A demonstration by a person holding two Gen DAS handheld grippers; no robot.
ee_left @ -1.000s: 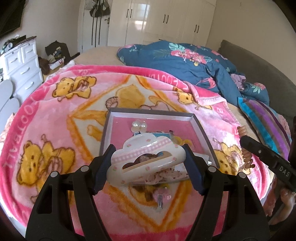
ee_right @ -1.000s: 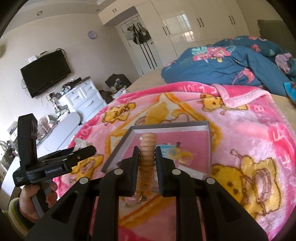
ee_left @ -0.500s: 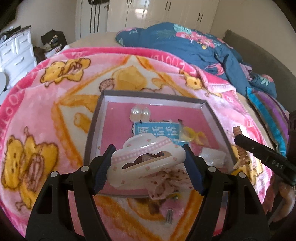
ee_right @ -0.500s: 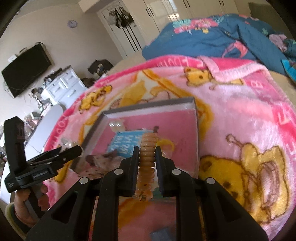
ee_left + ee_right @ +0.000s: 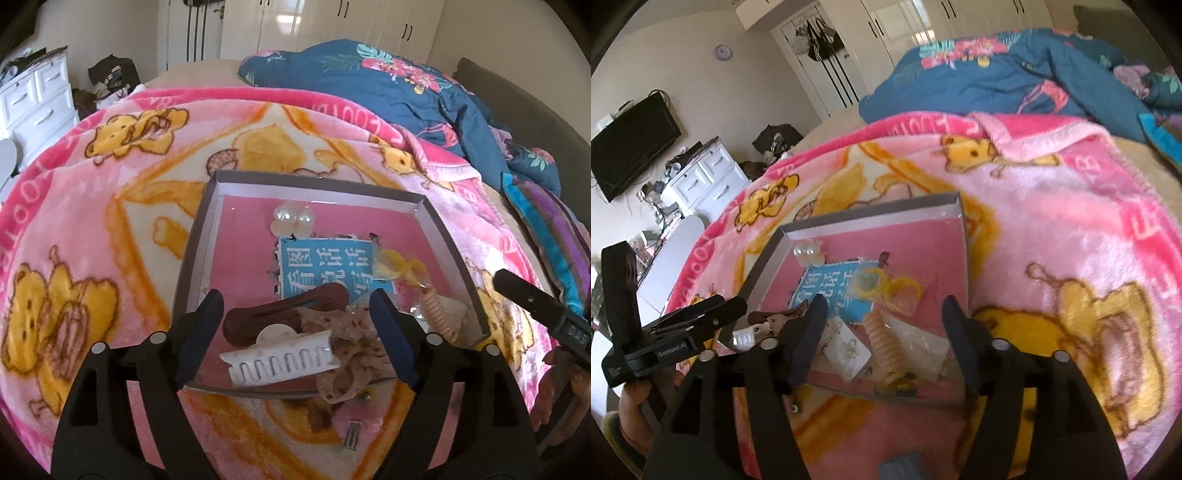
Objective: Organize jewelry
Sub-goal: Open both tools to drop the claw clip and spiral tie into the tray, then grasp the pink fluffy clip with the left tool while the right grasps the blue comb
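Note:
A shallow grey tray (image 5: 207,236) with a pink floor lies on the pink bear blanket; it also shows in the right wrist view (image 5: 871,216). My left gripper (image 5: 295,332) is open over the tray's near edge. The white hair claw (image 5: 280,363) lies loose in the tray below it, beside a brown clip (image 5: 284,317) and a dotted bow (image 5: 351,354). My right gripper (image 5: 882,332) is open above the tray's near right corner. The peach spiral hair tie (image 5: 884,343) lies in the tray between its fingers; it also shows in the left wrist view (image 5: 439,314).
The tray also holds pearl beads (image 5: 293,221), a blue card (image 5: 325,267), yellow rings (image 5: 886,288) and small plastic packets. A small metal clip (image 5: 352,435) lies on the blanket before the tray. A blue duvet (image 5: 388,85) sits behind, a white dresser (image 5: 33,103) at left.
Both grippers have moved down over the tray and opened. The left one let go of the white hair claw, the right one let go of the spiral hair tie; both now lie in the tray.

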